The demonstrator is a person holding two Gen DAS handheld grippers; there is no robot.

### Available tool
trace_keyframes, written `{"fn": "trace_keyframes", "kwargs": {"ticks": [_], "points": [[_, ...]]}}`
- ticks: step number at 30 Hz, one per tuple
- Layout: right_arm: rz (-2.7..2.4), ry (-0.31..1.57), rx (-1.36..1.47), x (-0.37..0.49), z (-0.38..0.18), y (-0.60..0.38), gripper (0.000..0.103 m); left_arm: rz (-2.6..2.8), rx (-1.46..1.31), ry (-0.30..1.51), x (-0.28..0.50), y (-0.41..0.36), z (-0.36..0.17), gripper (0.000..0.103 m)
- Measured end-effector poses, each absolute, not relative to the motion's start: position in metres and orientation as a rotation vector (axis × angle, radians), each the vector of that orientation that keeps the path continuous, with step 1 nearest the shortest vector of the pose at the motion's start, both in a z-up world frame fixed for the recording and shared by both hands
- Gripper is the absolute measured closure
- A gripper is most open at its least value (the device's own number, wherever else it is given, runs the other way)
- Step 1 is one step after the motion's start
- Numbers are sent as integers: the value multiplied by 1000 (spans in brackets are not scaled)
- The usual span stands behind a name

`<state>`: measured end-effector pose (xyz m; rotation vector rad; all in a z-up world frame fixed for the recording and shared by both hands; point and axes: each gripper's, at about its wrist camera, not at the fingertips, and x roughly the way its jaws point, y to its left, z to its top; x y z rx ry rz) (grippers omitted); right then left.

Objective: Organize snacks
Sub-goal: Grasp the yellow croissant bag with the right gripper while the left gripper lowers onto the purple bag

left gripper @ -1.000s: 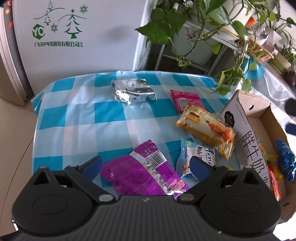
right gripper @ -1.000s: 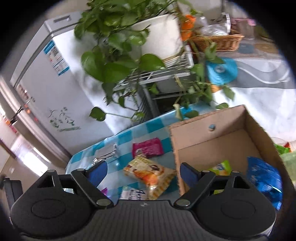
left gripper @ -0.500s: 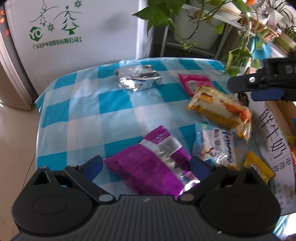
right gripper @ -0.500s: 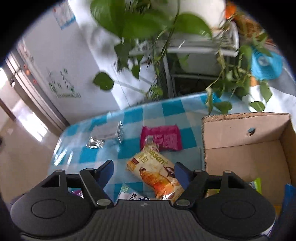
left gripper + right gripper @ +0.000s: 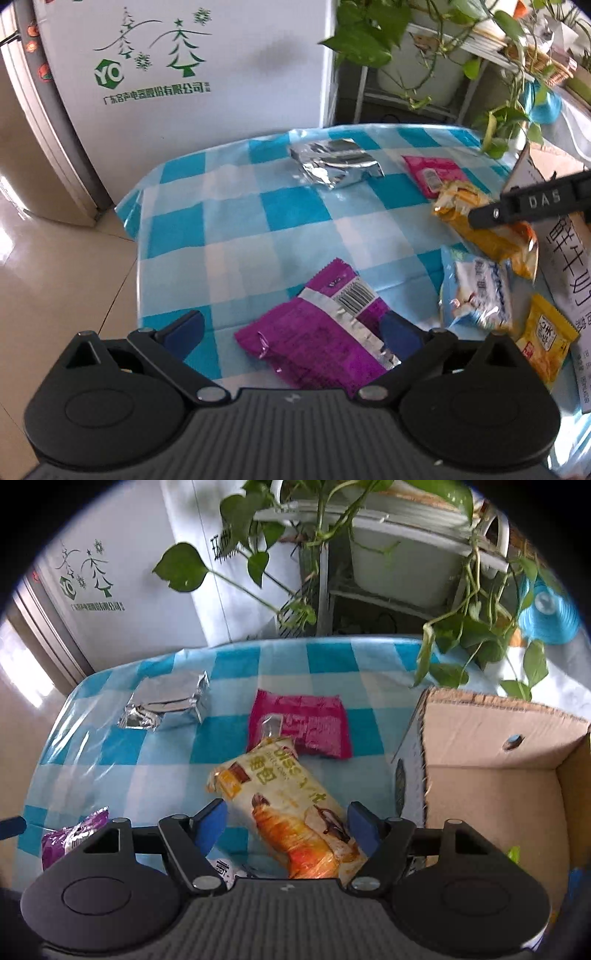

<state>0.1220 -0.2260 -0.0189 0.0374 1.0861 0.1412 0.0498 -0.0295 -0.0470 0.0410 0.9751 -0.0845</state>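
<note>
My left gripper [image 5: 291, 330] is open, its jaws standing either side of a purple snack packet [image 5: 317, 332] on the blue checked tablecloth [image 5: 229, 221]. My right gripper [image 5: 286, 821] is open over a yellow croissant packet [image 5: 291, 805], which lies between its jaws; the packet also shows in the left wrist view [image 5: 484, 229], partly behind the right gripper's black finger. A pink packet [image 5: 303, 723], a silver foil packet [image 5: 166, 701], a white-blue packet [image 5: 476, 291] and a small yellow packet [image 5: 543, 339] lie on the cloth. The cardboard box [image 5: 495, 760] stands at the right.
A white appliance [image 5: 177, 74] stands behind the table. A metal plant rack with trailing green vines [image 5: 472, 627] hangs over the table's far right corner. The table's left edge [image 5: 136, 258] drops to a tiled floor.
My right gripper has come down and left from the box to straddle the croissant packet. My left gripper has shifted a little and stays over the purple packet.
</note>
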Motion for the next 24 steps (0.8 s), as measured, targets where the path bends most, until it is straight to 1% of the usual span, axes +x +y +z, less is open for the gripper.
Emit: {"fn": "trace_keyframes", "kwargs": {"ticks": [3, 7, 13, 16, 24], "points": [[171, 1143, 120, 121, -19, -222, 25, -82, 20, 970, 49, -26, -45, 2], [252, 1139, 179, 116, -9, -214, 25, -90, -54, 995, 49, -24, -45, 2], [145, 1139, 125, 120, -16, -215, 25, -101, -71, 1011, 46, -35, -48, 2], [145, 1143, 119, 122, -21, -215, 20, -107, -20, 1011, 44, -47, -51, 2], [134, 1190, 153, 126, -38, -215, 20, -30, 8, 1065, 50, -51, -67, 0]]}}
